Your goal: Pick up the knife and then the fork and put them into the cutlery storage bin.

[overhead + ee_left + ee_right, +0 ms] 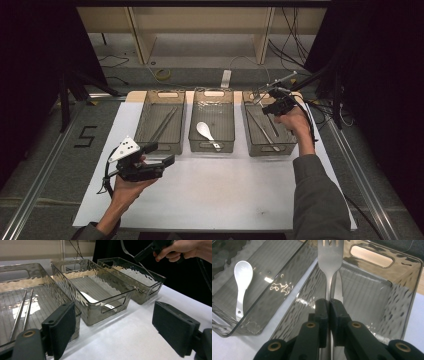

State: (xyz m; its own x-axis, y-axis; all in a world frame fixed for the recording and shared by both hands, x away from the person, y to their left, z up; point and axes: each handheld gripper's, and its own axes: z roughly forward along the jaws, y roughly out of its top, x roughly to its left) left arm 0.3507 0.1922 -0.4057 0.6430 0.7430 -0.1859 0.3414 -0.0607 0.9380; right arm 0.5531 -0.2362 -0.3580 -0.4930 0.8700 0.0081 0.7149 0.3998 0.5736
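Three clear plastic bins stand in a row on a white sheet. My right gripper (329,307) is shut on the neck of a steel fork (330,260), which it holds over the right bin (251,146), tines pointing away from the jaws. A metal utensil (265,132) lies in that bin. The middle bin (191,136) holds a white spoon (205,131). A pair of metal chopsticks (164,125) lies in the left bin (141,127). My left gripper (161,153) hovers in front of the left bin, jaws wide open with nothing between them.
The white sheet (215,195) has bare room in front of the bins. Cables (160,74) lie on the floor behind the table, under a wooden shelf unit. Dark curtains close both sides.
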